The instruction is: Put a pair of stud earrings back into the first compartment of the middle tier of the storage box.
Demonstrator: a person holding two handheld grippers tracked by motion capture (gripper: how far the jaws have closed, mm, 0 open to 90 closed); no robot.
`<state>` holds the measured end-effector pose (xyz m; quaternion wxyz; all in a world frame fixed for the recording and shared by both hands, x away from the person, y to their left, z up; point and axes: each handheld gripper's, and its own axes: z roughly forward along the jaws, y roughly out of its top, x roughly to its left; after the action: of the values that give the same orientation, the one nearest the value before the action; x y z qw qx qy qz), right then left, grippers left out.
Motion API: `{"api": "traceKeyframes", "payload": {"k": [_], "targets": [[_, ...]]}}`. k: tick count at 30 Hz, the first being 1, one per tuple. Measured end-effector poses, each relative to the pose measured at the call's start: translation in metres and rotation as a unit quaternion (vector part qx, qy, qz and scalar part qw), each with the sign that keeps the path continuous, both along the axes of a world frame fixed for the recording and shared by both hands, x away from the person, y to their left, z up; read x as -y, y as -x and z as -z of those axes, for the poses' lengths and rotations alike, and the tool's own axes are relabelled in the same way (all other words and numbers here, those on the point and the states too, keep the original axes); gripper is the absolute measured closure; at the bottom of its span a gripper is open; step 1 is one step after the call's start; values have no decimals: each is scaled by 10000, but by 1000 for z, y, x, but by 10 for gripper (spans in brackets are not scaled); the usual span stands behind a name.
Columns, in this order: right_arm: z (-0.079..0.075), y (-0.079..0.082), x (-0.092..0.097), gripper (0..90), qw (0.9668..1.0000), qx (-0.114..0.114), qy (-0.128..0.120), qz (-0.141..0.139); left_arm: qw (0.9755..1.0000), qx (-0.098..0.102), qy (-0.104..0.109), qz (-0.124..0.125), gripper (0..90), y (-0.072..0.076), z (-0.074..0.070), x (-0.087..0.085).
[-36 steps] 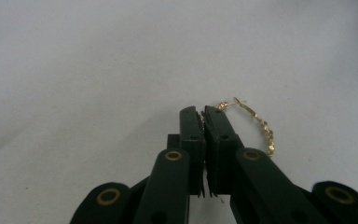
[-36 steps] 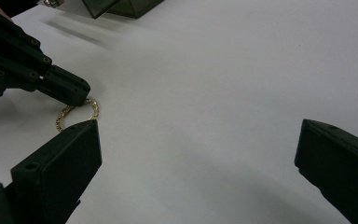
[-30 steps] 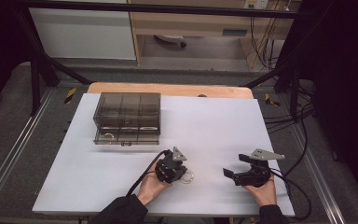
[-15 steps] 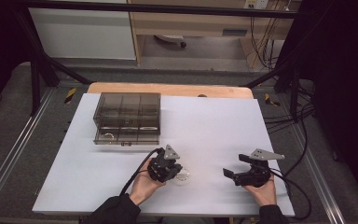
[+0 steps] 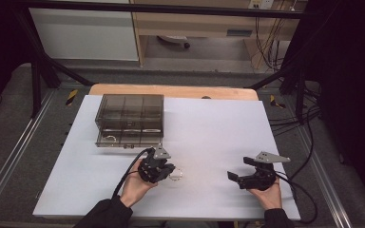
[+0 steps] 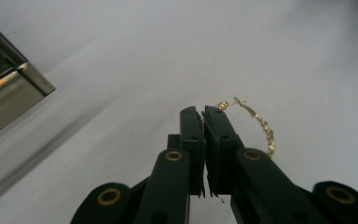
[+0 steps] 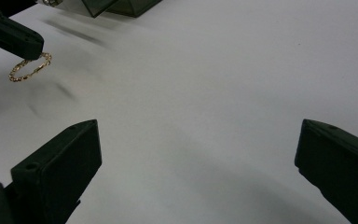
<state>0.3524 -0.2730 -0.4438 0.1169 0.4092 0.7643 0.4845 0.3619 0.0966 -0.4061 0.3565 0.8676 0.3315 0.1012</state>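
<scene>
A gold chain bracelet point(image 6: 256, 122) forms a small ring, and my left gripper point(image 6: 203, 112) is shut on one side of it, holding it just above the white table top. From above, the left gripper point(image 5: 164, 172) sits at the front centre with the bracelet point(image 5: 176, 175) at its tip. The right gripper view catches the same bracelet point(image 7: 29, 68) hanging from the other gripper's jaw at the upper left. My right gripper point(image 5: 240, 174) rests at the front right, open and holding nothing, well apart from the bracelet.
A smoky transparent box point(image 5: 130, 119) with compartments and drawers stands at the back left of the white table point(image 5: 209, 128); its corner point(image 6: 9, 93) is close to the left gripper. Cables point(image 5: 290, 118) trail off the right edge.
My left gripper has shifted slightly left and toward the box with the bracelet in it. The right gripper has stayed put.
</scene>
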Motion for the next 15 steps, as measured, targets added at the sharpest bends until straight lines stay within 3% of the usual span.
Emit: {"api": "traceKeyframes", "payload": {"k": [15], "targets": [[1, 0, 0, 10, 10000, 6, 31, -5, 9993, 78, 39, -360, 861, -2, -14, -48]]}}
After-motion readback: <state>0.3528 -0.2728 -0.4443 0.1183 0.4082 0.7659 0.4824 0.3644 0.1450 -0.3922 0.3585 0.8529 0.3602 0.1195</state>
